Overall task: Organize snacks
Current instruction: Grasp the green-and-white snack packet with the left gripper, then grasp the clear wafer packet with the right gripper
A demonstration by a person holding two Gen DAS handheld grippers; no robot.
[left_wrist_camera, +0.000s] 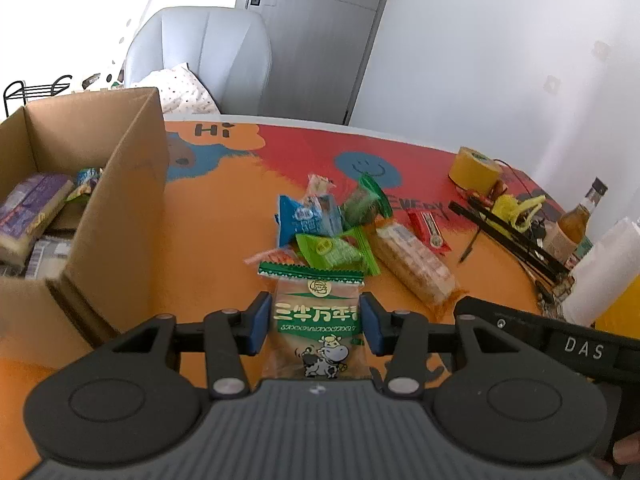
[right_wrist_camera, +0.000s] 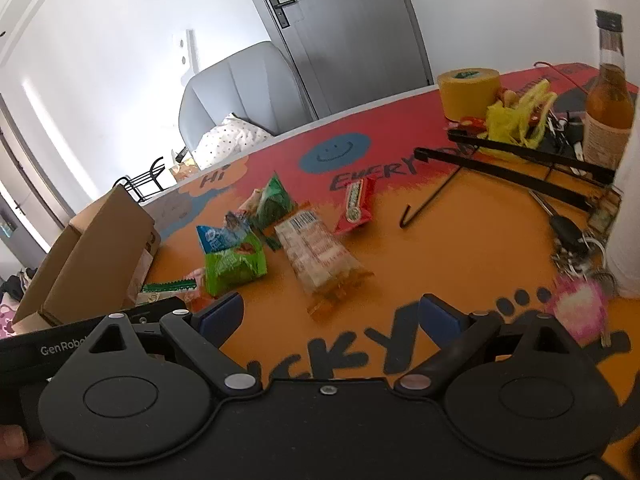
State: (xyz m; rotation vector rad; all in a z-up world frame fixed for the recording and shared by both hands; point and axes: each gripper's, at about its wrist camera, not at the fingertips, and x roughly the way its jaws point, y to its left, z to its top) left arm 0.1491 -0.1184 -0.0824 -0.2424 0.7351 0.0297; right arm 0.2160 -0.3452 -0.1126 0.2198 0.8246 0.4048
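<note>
Cow-printed snack packet (left_wrist_camera: 318, 320) (green zigzag top), clear-bodied

A green-topped cow-print snack packet (left_wrist_camera: 318, 320) was clamped between the left gripper's (left_wrist_camera: 316, 322) blue pads (left_wrist_camera: 258, 322), beside a cardboard box (left_wrist_camera: 120, 208).

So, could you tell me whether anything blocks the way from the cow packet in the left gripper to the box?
Only the box's own near wall, which rises between them. The left gripper holds the cow packet just right of it; the table between looks bare.
</note>
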